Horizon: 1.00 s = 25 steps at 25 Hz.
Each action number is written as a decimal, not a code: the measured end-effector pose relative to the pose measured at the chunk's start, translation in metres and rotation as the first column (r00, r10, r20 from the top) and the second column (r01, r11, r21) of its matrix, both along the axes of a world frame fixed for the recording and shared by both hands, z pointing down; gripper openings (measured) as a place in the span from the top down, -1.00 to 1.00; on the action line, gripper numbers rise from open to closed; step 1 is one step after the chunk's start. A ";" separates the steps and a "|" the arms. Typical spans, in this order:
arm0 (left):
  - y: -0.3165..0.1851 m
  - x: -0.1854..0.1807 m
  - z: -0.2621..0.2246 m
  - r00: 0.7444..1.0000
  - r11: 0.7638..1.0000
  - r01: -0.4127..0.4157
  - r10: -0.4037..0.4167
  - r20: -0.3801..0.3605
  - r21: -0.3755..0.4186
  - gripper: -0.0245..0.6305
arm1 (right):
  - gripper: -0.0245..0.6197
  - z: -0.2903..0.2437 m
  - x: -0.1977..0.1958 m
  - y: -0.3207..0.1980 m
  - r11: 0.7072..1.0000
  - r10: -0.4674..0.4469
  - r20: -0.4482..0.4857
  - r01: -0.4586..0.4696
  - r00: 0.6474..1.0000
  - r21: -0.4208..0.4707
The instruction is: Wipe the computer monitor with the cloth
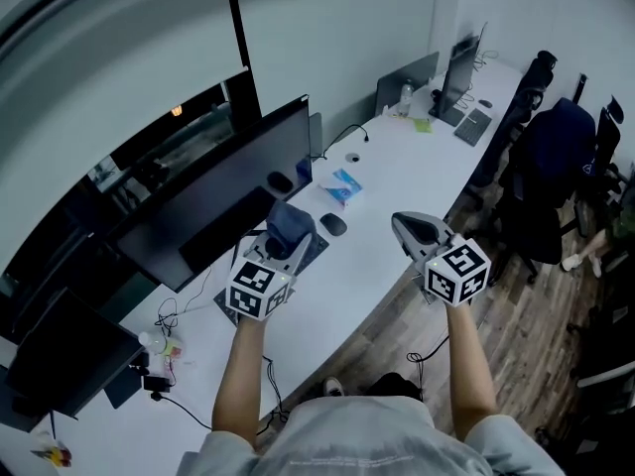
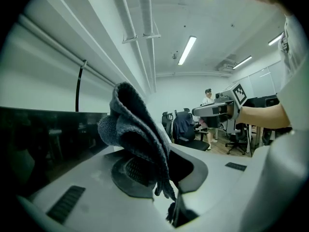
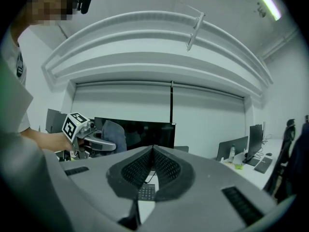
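Note:
A wide black computer monitor [image 1: 223,191] stands on the white desk [image 1: 397,167] along the wall. My left gripper [image 1: 283,238] is shut on a dark blue-grey cloth [image 1: 289,222], held in the air in front of the monitor's right half. In the left gripper view the cloth [image 2: 137,129] bunches up between the jaws, with the dark monitor [image 2: 43,139] at the left. My right gripper [image 1: 415,228] hovers over the desk's front edge, shut and empty. The right gripper view shows its closed jaws, the monitor [image 3: 145,134], the cloth [image 3: 115,135] and the left gripper [image 3: 104,146].
A black mouse [image 1: 334,224], a blue packet [image 1: 345,185] and a keyboard [image 3: 146,192] lie on the desk near the monitor. More monitors [image 1: 458,67] and a bottle [image 1: 405,95] stand farther along. Office chairs [image 1: 561,157] line the right side. Cables and small items [image 1: 159,350] sit at the left.

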<state>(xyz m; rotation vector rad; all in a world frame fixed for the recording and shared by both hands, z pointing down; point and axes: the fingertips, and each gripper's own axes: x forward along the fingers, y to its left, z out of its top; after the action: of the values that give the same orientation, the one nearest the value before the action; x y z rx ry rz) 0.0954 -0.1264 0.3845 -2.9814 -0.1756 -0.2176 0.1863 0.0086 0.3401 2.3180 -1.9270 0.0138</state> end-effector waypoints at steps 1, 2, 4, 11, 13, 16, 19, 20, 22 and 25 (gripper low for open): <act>-0.003 0.007 -0.001 1.000 1.000 -0.003 0.003 -0.001 0.002 0.74 | 0.92 0.001 0.008 -0.002 1.000 0.012 -0.005 -0.012 1.000 -0.011; -0.007 0.015 -0.003 1.000 1.000 -0.004 0.004 -0.004 0.004 0.74 | 0.92 0.002 0.017 -0.005 0.999 0.022 -0.012 -0.023 1.000 -0.024; -0.015 0.029 -0.009 1.000 1.000 0.003 -0.003 -0.016 0.002 0.74 | 0.92 0.004 0.033 -0.012 0.998 0.041 -0.025 -0.042 0.999 -0.044; -0.044 0.091 -0.035 0.995 0.999 0.029 -0.031 -0.090 -0.028 0.74 | 0.92 0.004 0.098 -0.046 0.997 0.048 -0.013 -0.049 0.999 -0.057; -0.054 0.114 -0.044 0.994 0.999 0.041 -0.044 -0.097 -0.028 0.74 | 0.92 0.003 0.117 -0.063 0.998 0.009 -0.016 -0.010 1.000 -0.062; -0.075 0.149 -0.063 0.989 0.995 0.095 -0.099 -0.113 -0.036 0.74 | 0.92 -0.003 0.146 -0.090 0.996 -0.063 -0.008 0.062 0.998 -0.071; -0.097 0.178 -0.085 0.972 0.982 0.181 -0.186 -0.144 -0.050 0.74 | 0.92 -0.011 0.174 -0.111 0.991 -0.117 -0.008 0.117 0.993 -0.059; -0.104 0.188 -0.093 0.966 0.978 0.203 -0.209 -0.153 -0.050 0.74 | 0.92 -0.015 0.183 -0.119 0.990 -0.134 -0.011 0.134 0.991 -0.054; -0.117 0.207 -0.106 0.956 0.970 0.240 -0.243 -0.161 -0.039 0.74 | 0.92 -0.021 0.200 -0.135 0.984 -0.170 -0.017 0.169 0.985 -0.048; -0.139 0.228 -0.125 0.928 0.948 0.318 -0.317 -0.193 -0.028 0.74 | 0.92 -0.030 0.221 -0.158 0.975 -0.221 -0.005 0.221 0.975 -0.031</act>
<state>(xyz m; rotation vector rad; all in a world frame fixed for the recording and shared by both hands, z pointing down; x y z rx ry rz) 0.3231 -0.2658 0.2591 -2.9867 0.3329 0.0429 0.4072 -0.1490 0.3100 2.0680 -2.1532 0.0114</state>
